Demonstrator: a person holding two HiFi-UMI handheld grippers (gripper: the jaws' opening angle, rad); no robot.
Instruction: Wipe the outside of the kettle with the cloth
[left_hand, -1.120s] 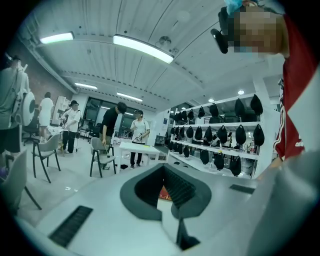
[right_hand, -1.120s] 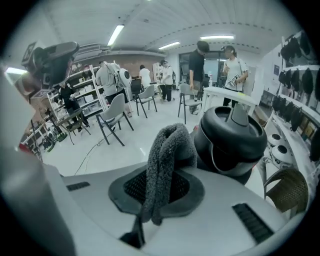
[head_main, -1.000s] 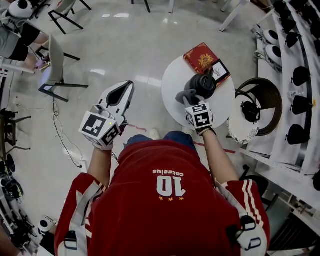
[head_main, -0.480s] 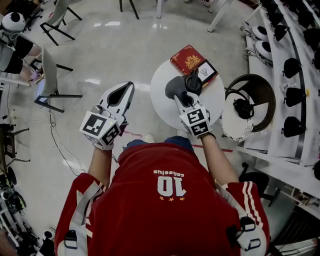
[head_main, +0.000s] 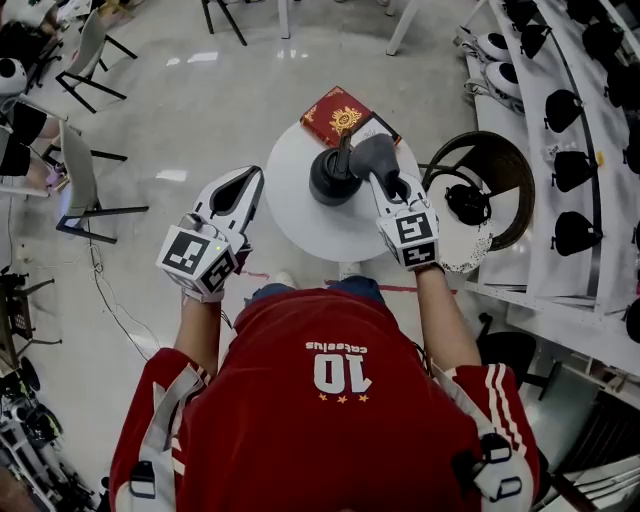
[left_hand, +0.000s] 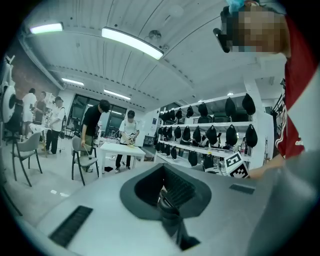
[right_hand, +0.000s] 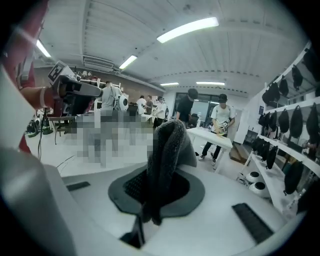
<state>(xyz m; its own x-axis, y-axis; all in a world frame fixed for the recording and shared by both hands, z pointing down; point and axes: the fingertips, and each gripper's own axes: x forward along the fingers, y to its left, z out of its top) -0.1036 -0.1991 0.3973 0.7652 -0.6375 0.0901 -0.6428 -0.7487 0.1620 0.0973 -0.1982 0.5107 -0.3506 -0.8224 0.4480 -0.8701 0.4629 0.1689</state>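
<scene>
Your right gripper (head_main: 388, 183) has its jaws clamped on the grey cloth (right_hand: 167, 150), which stands up out of them in a thick fold and bunches just past their tips. That puts a soft pad out front, so fabric rather than hard jaw meets the kettle. The black kettle (head_main: 330, 180) sits on the round white table (head_main: 300, 215), just left of those tips, and I cannot tell whether the cloth touches its flank. Your left gripper (head_main: 243, 188) has its jaws pressed together on nothing and hovers off the table's edge, with the kettle well to the right of its tips. Nothing steadies the kettle, so a light stroke probably suits, lest it slide toward the red book (head_main: 335, 112) beyond.
</scene>
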